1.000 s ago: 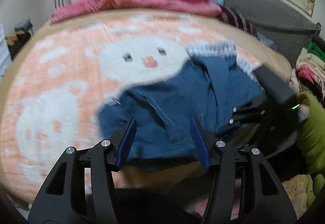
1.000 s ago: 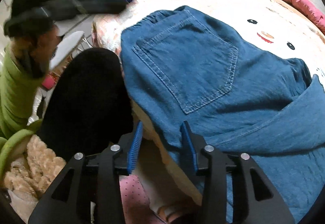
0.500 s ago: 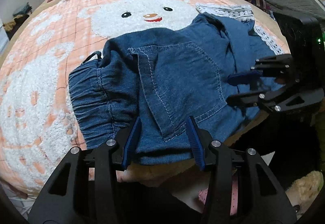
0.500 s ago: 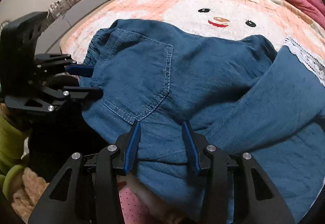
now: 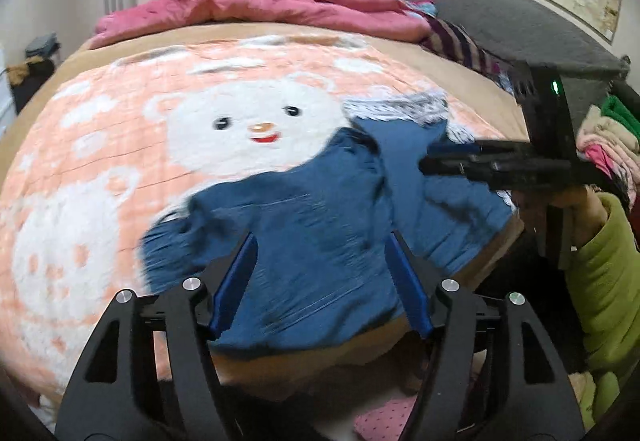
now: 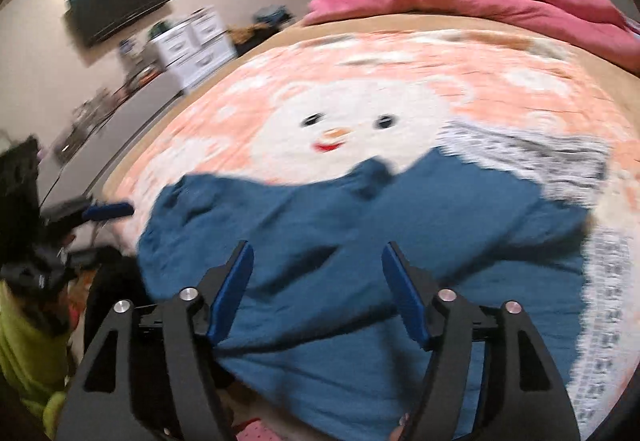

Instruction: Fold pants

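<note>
On bear-print blanket near bed's front edge, denim pants lie bunched, roughly doubled, lace hems showing beyond. Left gripper and right gripper both spread, jaws just opening, nothing pinched. Judgement: first fold down; smoothing and further fold left.

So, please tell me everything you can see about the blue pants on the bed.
The pants are blue denim-like cloth, lying crumpled and partly folded on the peach bear blanket, near the bed's front edge. White lace trim shows along their far right side. The picture is blurred, so seams and pockets are unclear. Both the left gripper and the right gripper have just been opening; their jaws stand apart above the cloth, with no fabric pinched between them.
</note>
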